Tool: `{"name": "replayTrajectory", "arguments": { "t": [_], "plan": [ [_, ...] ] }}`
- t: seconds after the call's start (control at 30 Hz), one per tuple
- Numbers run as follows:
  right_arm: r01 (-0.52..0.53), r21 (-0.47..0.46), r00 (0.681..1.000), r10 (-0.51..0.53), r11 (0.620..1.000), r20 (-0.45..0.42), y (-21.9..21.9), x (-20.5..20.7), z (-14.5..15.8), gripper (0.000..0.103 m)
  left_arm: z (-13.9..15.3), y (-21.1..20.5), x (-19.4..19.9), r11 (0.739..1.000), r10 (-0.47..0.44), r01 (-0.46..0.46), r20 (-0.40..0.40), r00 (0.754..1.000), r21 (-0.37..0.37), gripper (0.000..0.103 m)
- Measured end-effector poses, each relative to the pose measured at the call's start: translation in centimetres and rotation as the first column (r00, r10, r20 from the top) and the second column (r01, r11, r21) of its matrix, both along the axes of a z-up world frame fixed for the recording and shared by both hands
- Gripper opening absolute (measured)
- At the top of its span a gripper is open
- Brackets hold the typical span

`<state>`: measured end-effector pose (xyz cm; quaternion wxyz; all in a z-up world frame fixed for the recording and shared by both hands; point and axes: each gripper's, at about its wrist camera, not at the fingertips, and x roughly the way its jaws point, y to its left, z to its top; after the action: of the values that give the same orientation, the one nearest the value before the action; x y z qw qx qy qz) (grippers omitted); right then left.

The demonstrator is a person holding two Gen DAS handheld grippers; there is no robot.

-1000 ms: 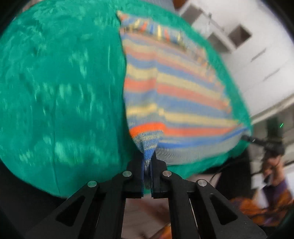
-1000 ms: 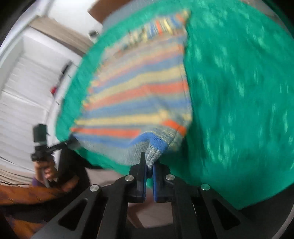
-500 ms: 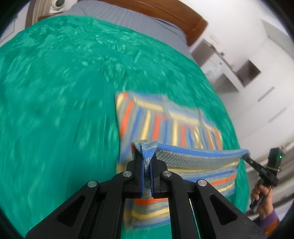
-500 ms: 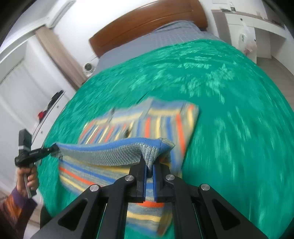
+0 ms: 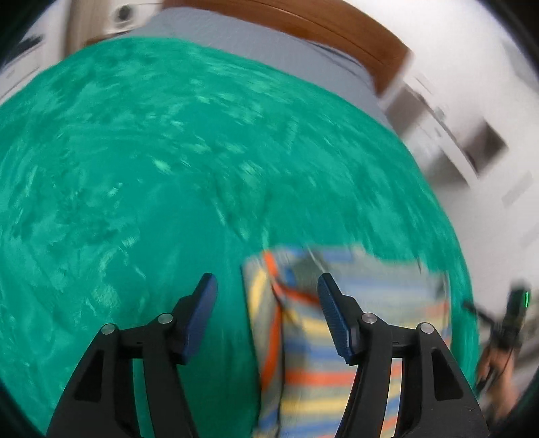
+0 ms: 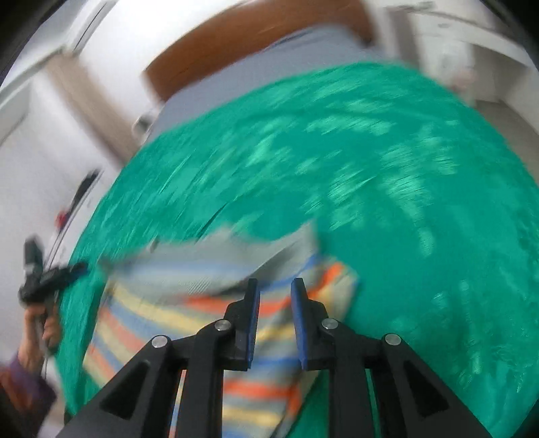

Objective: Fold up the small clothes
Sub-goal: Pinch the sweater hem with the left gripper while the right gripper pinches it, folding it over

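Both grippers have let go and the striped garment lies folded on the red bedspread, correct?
Not quite: the bedspread is green, as the left wrist view shows. The left gripper and right gripper are opening, nothing pinched, over the striped garment.

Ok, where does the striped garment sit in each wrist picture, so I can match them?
Left wrist: striped garment lower right of centre, on the green bedspread.
Right wrist: it lies lower left of centre.
Shared landmark: the wooden headboard at the top of both.
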<state>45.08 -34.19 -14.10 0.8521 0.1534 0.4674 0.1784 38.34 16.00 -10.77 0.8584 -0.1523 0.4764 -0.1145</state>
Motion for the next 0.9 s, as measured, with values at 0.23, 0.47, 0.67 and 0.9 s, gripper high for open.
{"name": "replayTrajectory", "arguments": {
  "t": [0.23, 0.47, 0.67, 0.9],
  "plan": [
    [-0.16, 0.061, 0.961, 0.17, 0.985, -0.219, 9.0, 6.1, -3.7, 0.026, -3.3, -7.0, -0.5, 0.964, -0.256, 0.262, -0.132, 0.958, 0.035, 0.066],
    [-0.003, 0.107, 0.994, -0.009, 0.994, 0.113, 8.3, 3.5, 1.6, 0.044, -0.2, -3.4, -1.7, 0.996, -0.093, 0.092, -0.03, 0.995, -0.017, 0.078],
    [-0.226, -0.035, 0.973, 0.227, 0.973, 0.027, 6.9, -7.8, -0.1, 0.045, -4.2, -3.5, -10.5, 0.966, -0.147, 0.159, -0.075, 0.986, 0.204, 0.069],
    [-0.068, -0.215, 0.996, 0.055, 0.974, -0.063, 0.1, -20.2, -3.5, 0.04, -3.9, 0.7, -18.4, 0.973, 0.033, -0.028, -0.019, 0.999, 0.23, 0.069]
  ]
}}
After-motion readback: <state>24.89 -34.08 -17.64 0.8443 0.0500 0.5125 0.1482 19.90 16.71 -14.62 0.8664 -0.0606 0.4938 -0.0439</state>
